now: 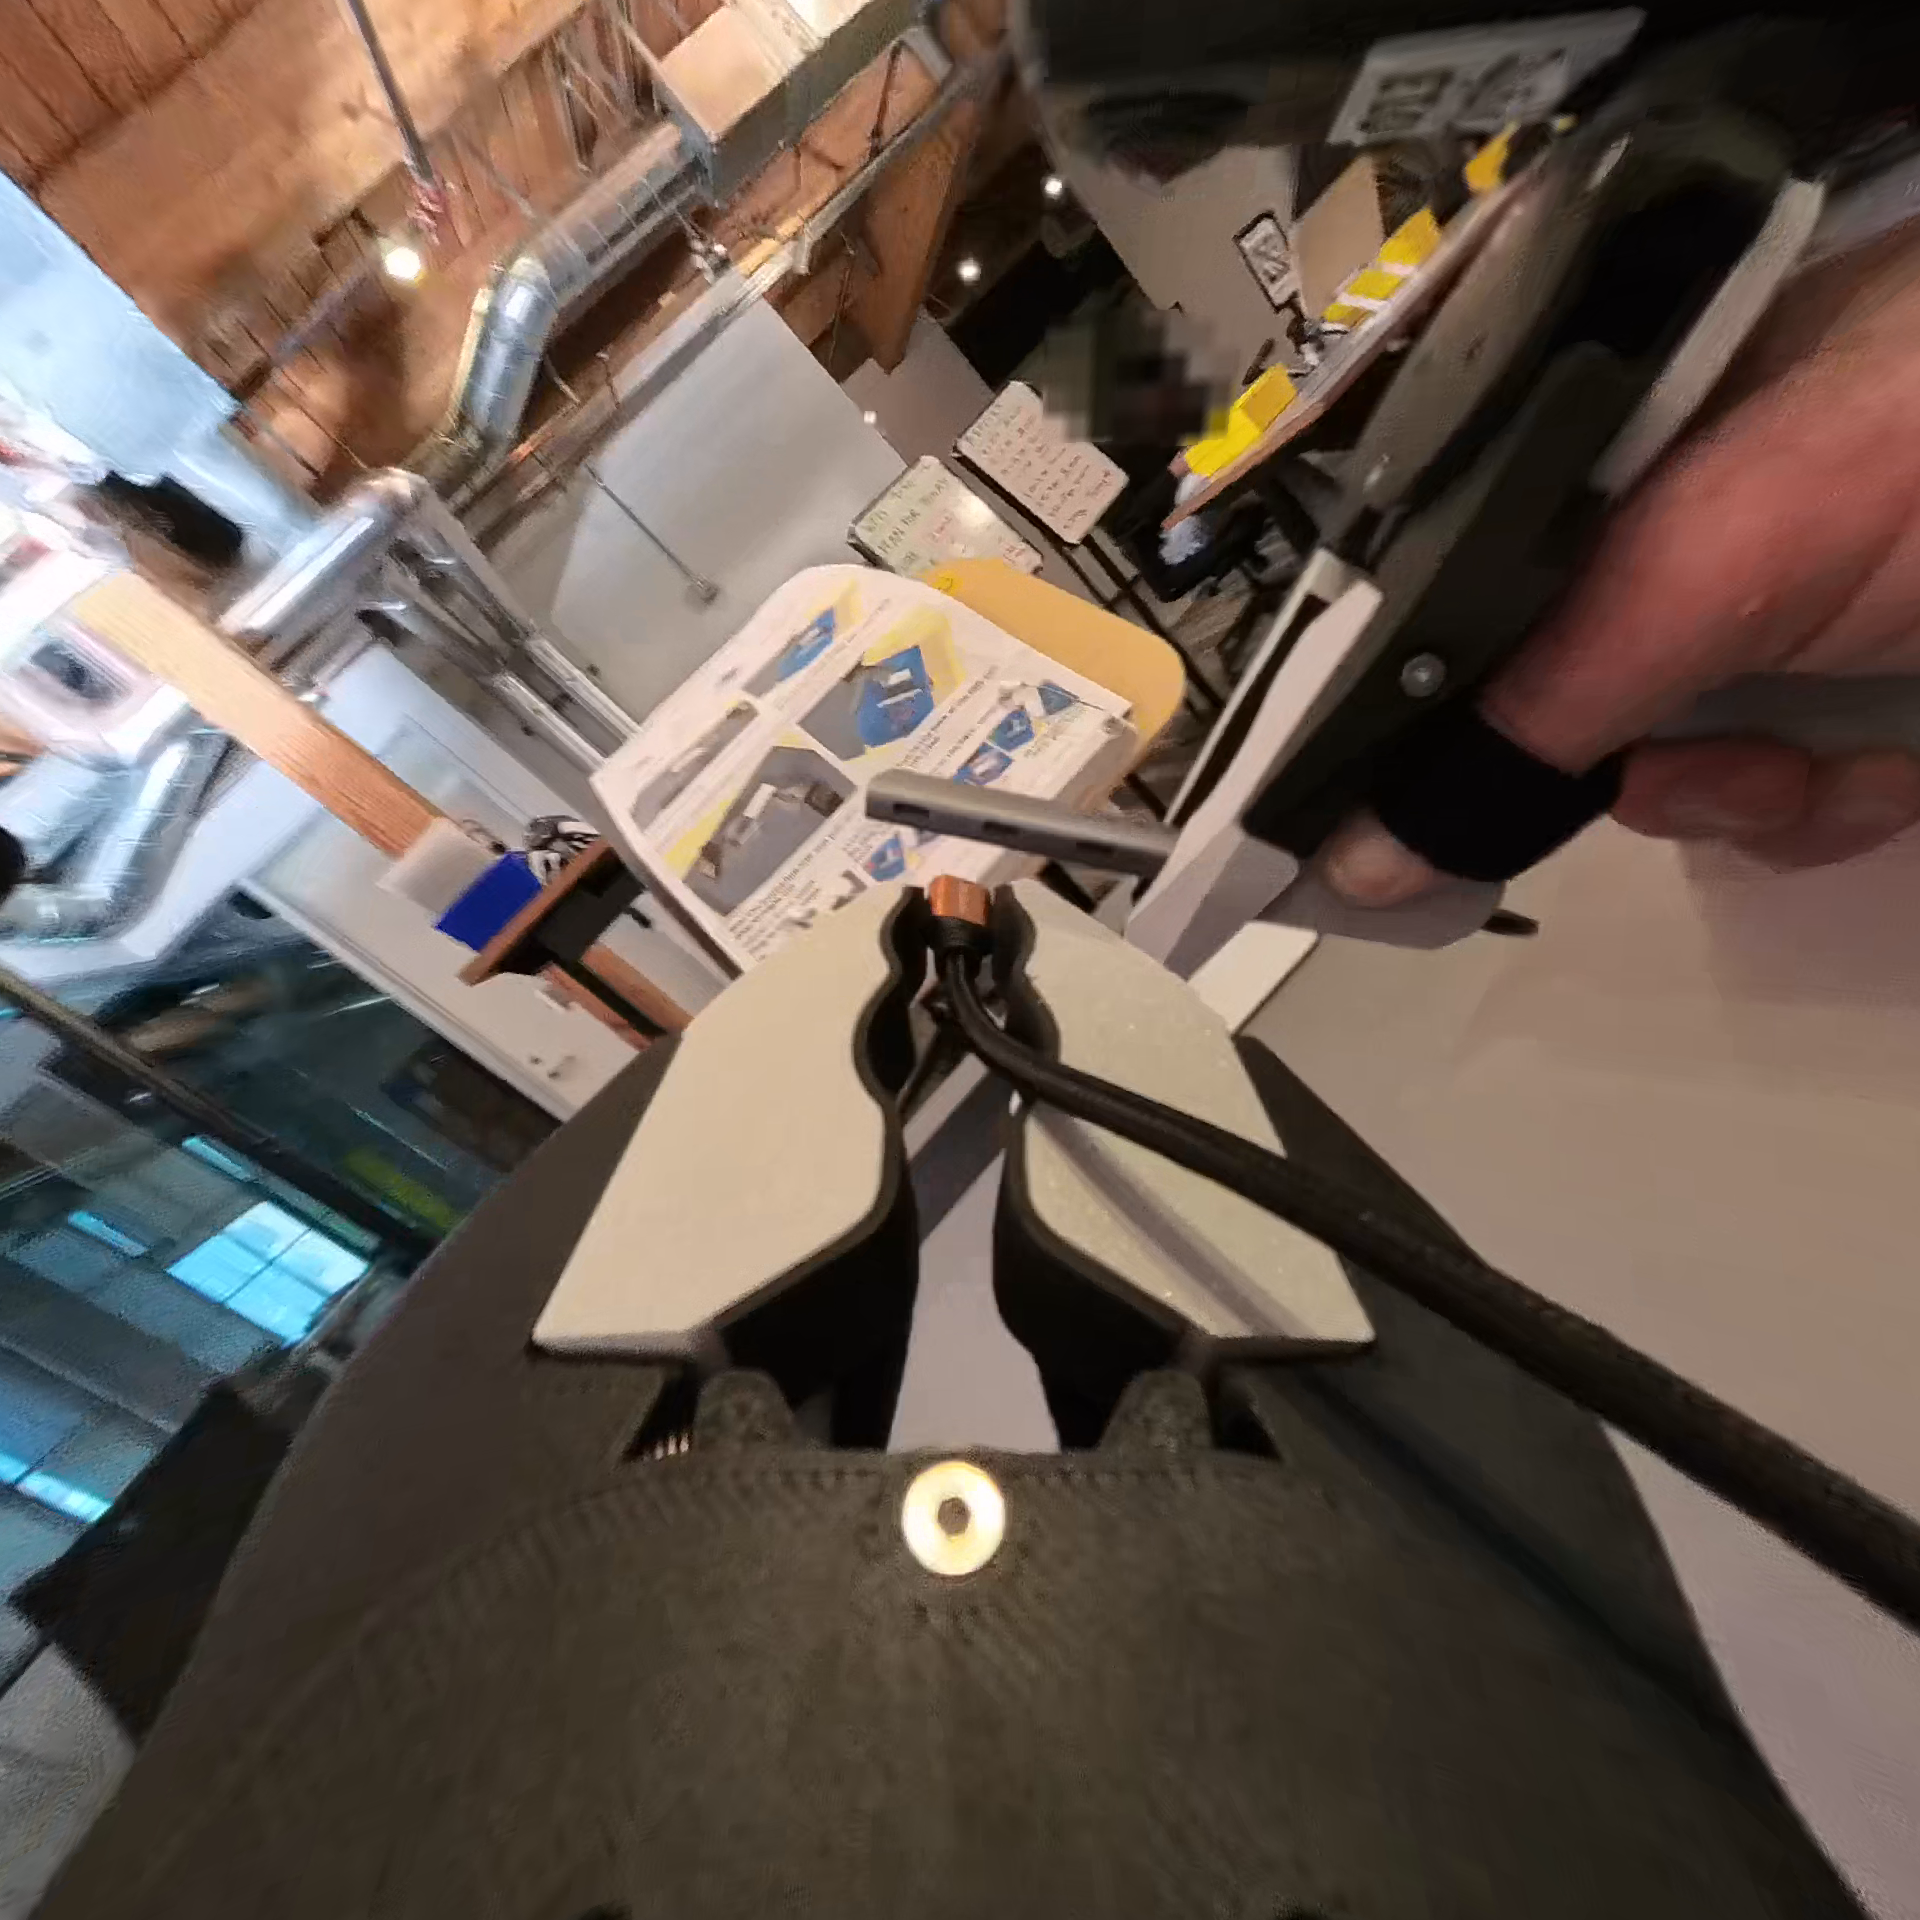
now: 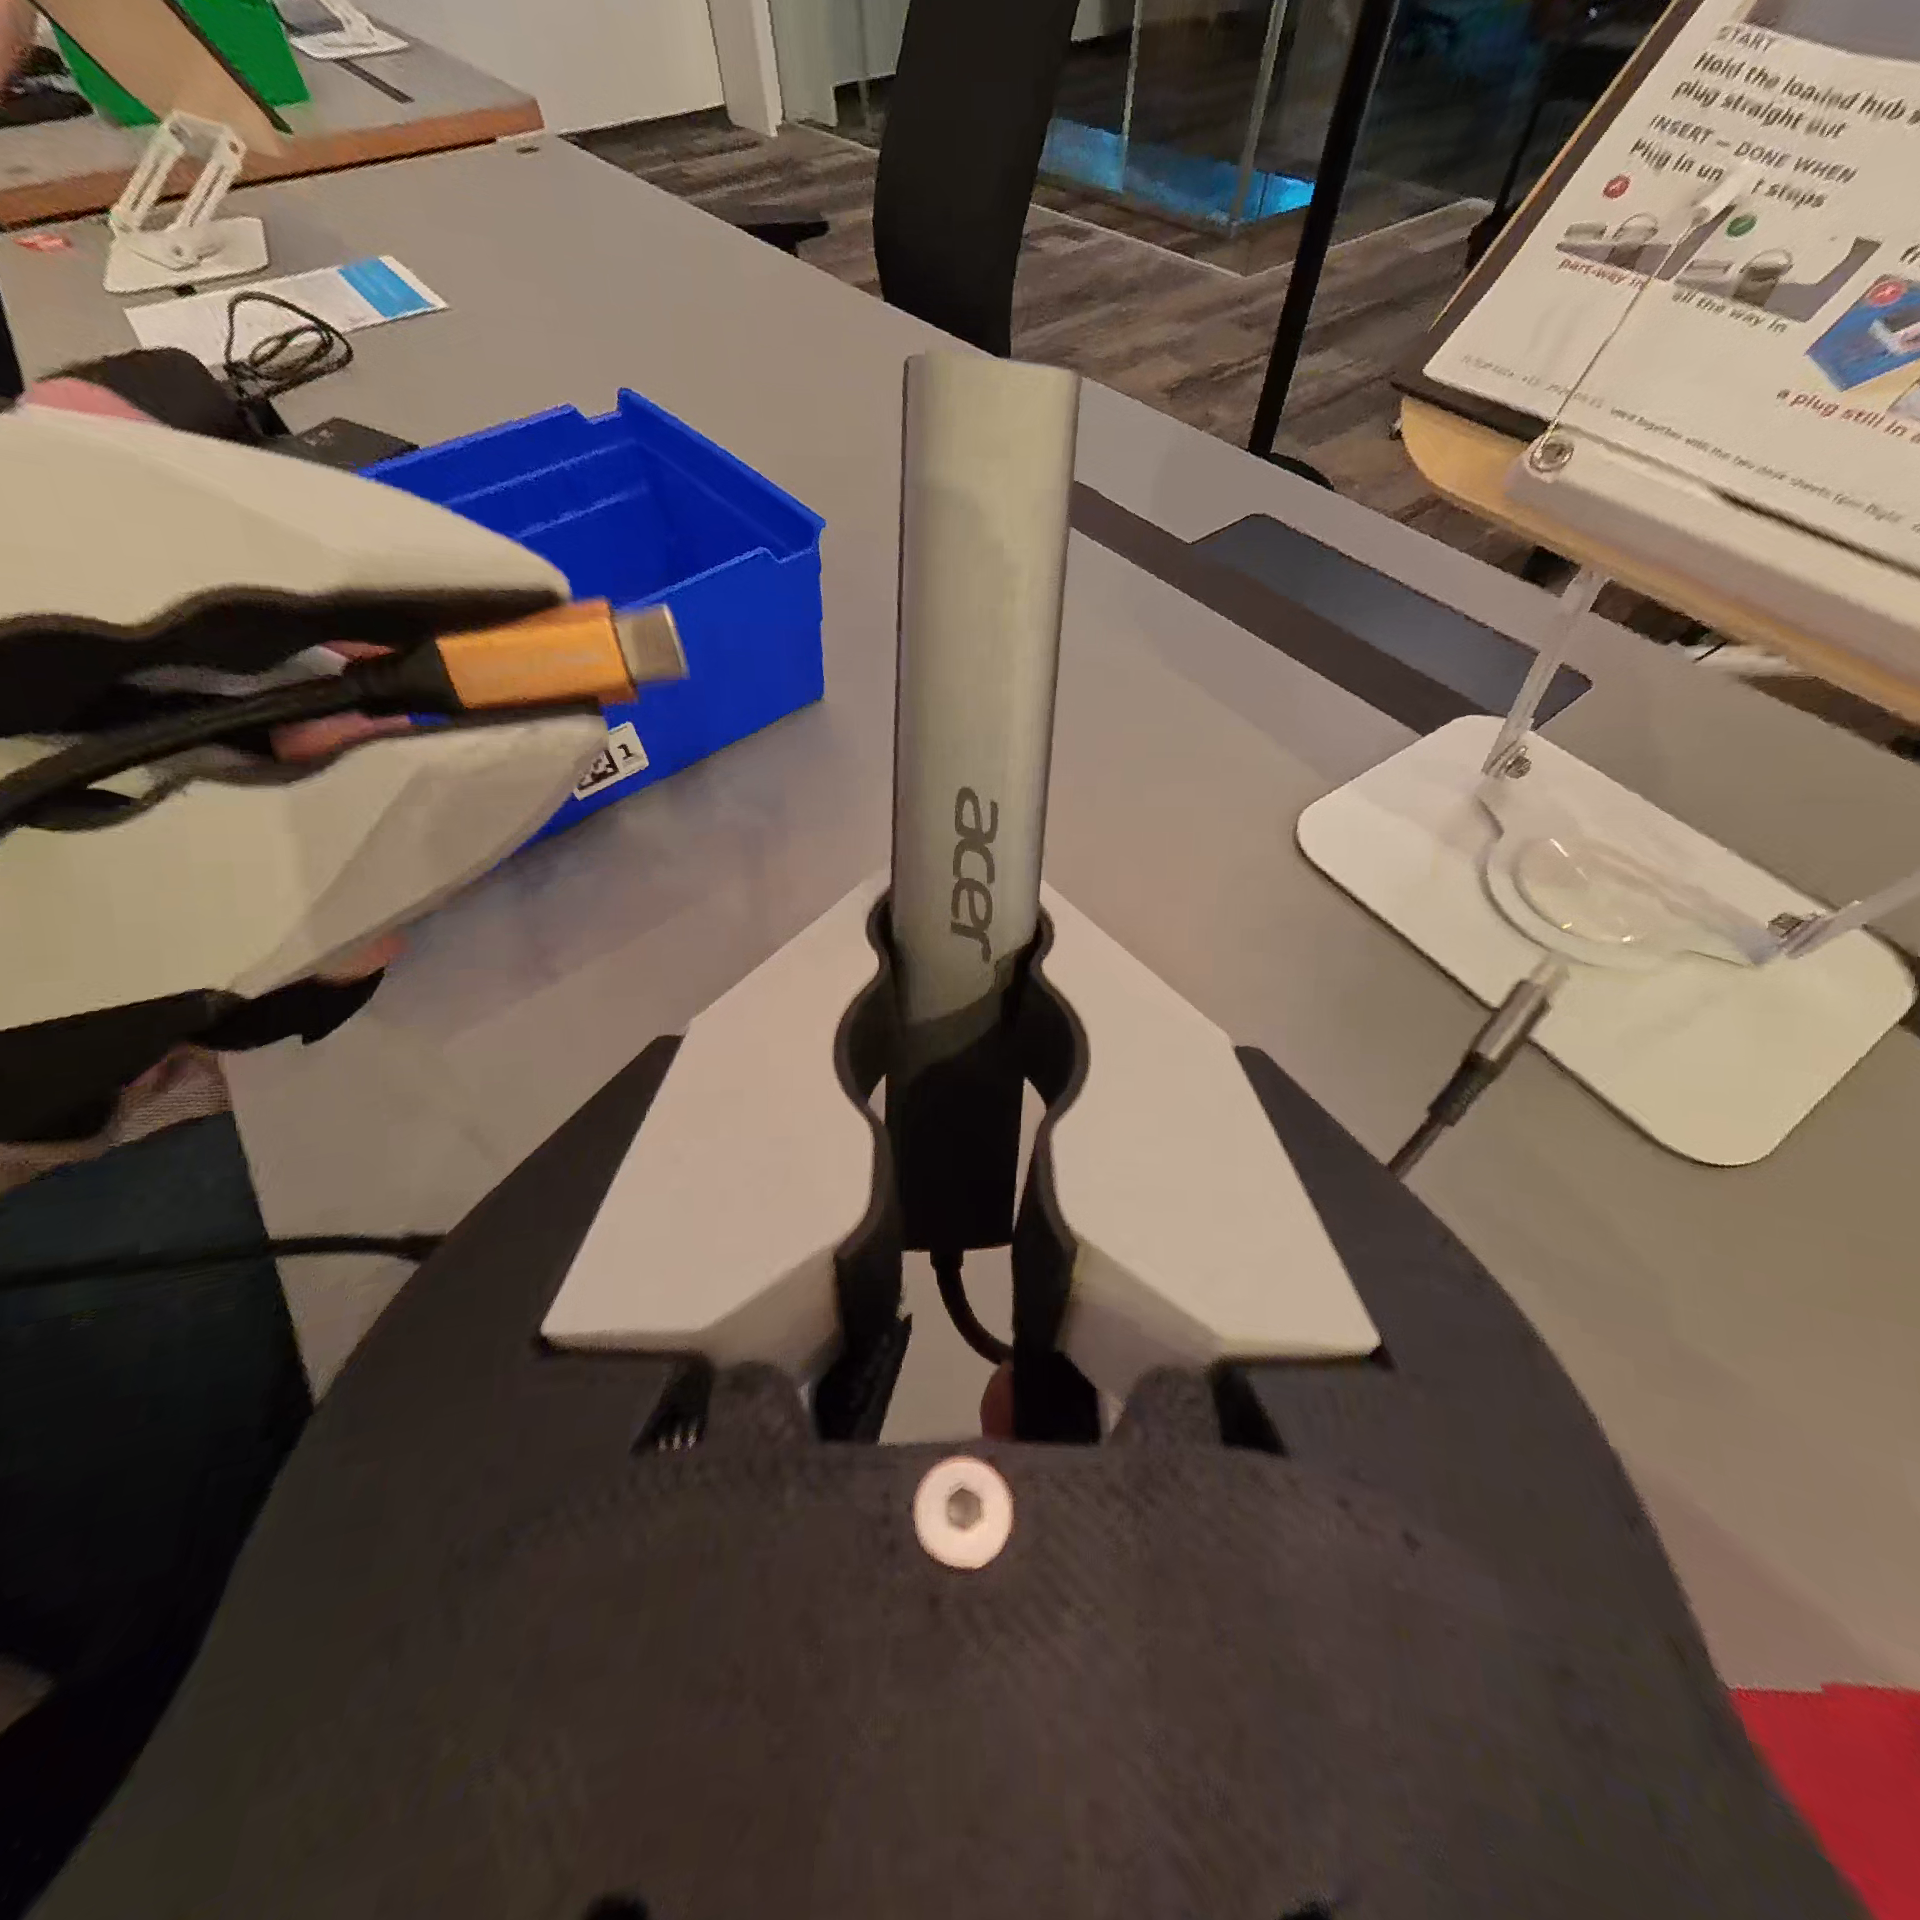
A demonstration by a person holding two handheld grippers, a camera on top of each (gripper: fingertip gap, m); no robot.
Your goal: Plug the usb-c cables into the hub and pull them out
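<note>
The left claw is clamping the stiff orange plug; the right claw is pinching the light, slick hub at its base.

Blue bin on grey table — instruction sheet right.

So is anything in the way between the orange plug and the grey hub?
No. In the right wrist view only open air separates the orange plug from the hub. The blue bin sits behind that gap, on the table.
</note>
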